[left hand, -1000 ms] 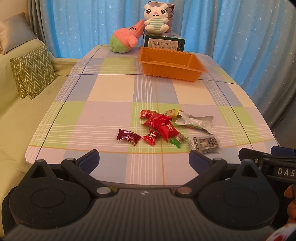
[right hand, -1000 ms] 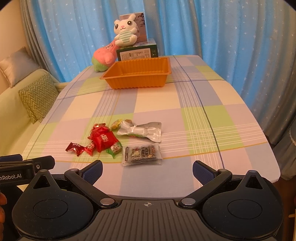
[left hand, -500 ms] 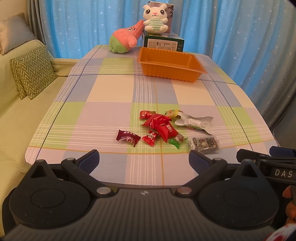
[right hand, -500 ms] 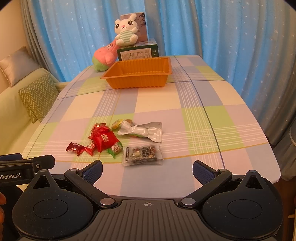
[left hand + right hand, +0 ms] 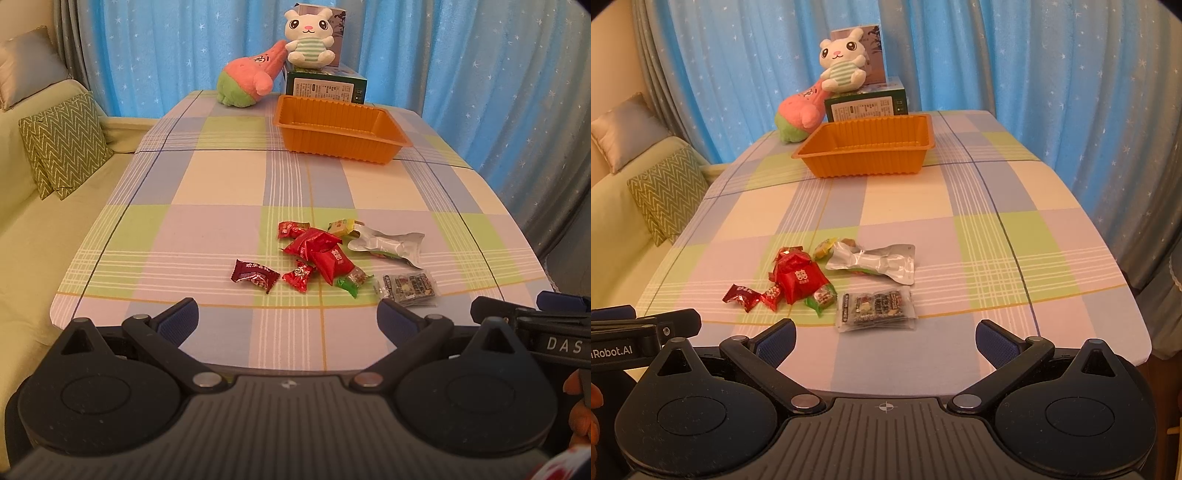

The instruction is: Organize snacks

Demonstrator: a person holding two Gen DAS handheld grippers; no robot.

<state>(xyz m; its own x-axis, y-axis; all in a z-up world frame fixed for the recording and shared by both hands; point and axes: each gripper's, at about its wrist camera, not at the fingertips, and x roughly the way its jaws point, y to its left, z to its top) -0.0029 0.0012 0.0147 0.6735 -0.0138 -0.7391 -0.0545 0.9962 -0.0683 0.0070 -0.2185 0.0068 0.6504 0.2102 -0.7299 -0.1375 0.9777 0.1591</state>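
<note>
Several wrapped snacks lie in a loose pile near the table's front edge: a red pouch (image 5: 325, 254) (image 5: 798, 280), a dark red candy (image 5: 254, 275) (image 5: 740, 296), a silver foil pack (image 5: 388, 244) (image 5: 875, 262) and a dark clear packet (image 5: 408, 286) (image 5: 875, 309). An empty orange tray (image 5: 341, 129) (image 5: 868, 151) stands at the far end. My left gripper (image 5: 287, 319) is open and empty, short of the pile. My right gripper (image 5: 885, 338) is open and empty, just before the dark packet.
Two plush toys (image 5: 249, 79) (image 5: 842, 66) and a green box (image 5: 327, 86) stand behind the tray. A sofa with a zigzag cushion (image 5: 62, 140) runs along the left. Blue curtains hang behind and to the right. The checked tablecloth (image 5: 221, 184) covers the table.
Both views have shifted very slightly; the snacks and tray have not moved and both grippers stay open.
</note>
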